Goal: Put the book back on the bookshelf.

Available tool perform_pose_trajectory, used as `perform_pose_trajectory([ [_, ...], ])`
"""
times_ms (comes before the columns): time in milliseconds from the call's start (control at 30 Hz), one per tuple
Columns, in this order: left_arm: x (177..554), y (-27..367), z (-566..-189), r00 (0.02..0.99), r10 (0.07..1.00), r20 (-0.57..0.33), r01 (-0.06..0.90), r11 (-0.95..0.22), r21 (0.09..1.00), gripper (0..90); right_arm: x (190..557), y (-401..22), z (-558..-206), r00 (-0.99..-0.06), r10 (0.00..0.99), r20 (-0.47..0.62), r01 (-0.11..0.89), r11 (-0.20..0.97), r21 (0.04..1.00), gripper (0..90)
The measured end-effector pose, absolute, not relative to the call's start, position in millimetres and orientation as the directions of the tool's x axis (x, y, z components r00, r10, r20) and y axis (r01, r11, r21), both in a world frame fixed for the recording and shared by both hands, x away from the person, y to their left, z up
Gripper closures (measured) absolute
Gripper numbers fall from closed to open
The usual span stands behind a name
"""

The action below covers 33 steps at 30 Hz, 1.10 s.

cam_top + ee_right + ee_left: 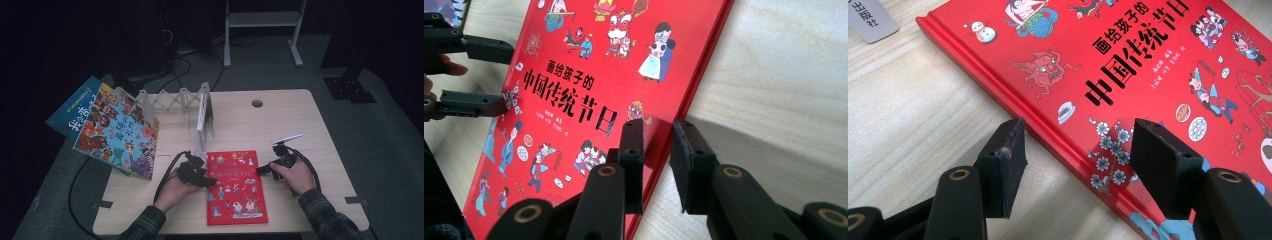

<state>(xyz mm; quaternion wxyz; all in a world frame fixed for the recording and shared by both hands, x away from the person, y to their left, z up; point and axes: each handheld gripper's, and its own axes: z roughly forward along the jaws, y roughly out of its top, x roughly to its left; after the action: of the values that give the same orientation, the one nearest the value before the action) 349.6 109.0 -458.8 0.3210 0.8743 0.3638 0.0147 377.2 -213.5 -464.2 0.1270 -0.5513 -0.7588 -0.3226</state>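
A red picture book point(237, 192) with black Chinese title lettering lies flat on the wooden table point(300, 120), near the front edge. My left gripper point(212, 181) rests at the book's left edge. In the left gripper view it point(1078, 125) is open, one jaw over the bare wood and the other over the red cover point(1148, 50), with the spine edge between them. My right gripper point(259, 170) sits at the book's right edge. Its jaws point(657, 123) stand a narrow gap apart astride that edge, without pressing on the cover point(589, 65). The left gripper's jaws point(484, 75) show across the book.
Two colourful picture books point(117, 132) lean at the table's left, partly past its edge. A folding zigzag book rack point(175, 100) stands behind, with a white book point(202, 117) upright in it. A cable hole point(257, 103) is at the back. Cables trail from both grippers.
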Motion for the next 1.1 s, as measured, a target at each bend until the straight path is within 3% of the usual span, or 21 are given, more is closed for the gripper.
perform_pose_trajectory([
  [467, 349.7, 109.2, -458.7, 0.737, 0.644, -0.205, 0.625, -0.533, 0.570, 38.1, 377.5, -212.3, -460.8, -0.347, 0.728, 0.590, 0.928, 0.179, 0.326, 64.3],
  [1100, 349.1, 108.3, -458.8, 0.732, 0.650, -0.204, 0.628, -0.529, 0.571, 37.8, 377.7, -208.2, -465.3, -0.339, 0.740, 0.581, 0.932, 0.180, 0.315, 60.6],
])
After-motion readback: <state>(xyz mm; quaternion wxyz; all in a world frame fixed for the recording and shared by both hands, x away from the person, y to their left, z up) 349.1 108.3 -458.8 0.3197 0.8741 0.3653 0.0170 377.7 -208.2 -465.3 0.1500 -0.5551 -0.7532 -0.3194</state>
